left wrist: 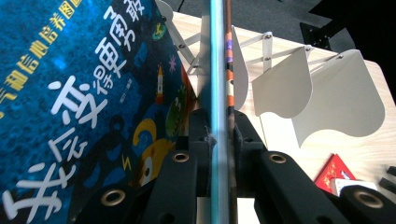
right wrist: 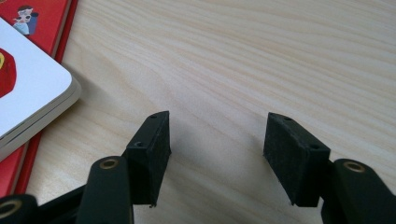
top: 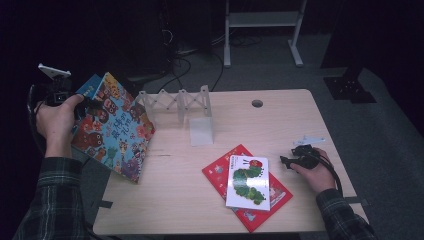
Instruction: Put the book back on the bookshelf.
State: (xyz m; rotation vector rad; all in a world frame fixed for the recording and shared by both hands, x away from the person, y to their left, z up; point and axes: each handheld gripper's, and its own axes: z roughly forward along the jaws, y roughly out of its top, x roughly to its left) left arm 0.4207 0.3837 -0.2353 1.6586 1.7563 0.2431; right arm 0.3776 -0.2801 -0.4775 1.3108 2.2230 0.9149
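Note:
My left gripper (top: pixel 85 106) is shut on the edge of a colourful picture book (top: pixel 117 130) and holds it tilted over the table's left edge. In the left gripper view the jaws (left wrist: pixel 219 126) clamp the thin edge, and the blue cover (left wrist: pixel 84 107) with white characters spreads to the left. A white folding book rack (top: pixel 180 105) (left wrist: pixel 299 88) stands just beyond it. My right gripper (top: pixel 286 161) (right wrist: pixel 217 140) rests open on the bare wood, nothing between its pads. Beside it, a white caterpillar book (top: pixel 248 182) (right wrist: pixel 28 93) lies on a red book (top: pixel 220 172) (right wrist: pixel 46 18).
The light wooden table (top: pixel 280 120) has a round cable hole (top: pixel 257 103) near its far edge. Behind it a white frame (top: pixel 260 20) stands on the dark floor, with cables (top: pixel 180 65) lying nearby.

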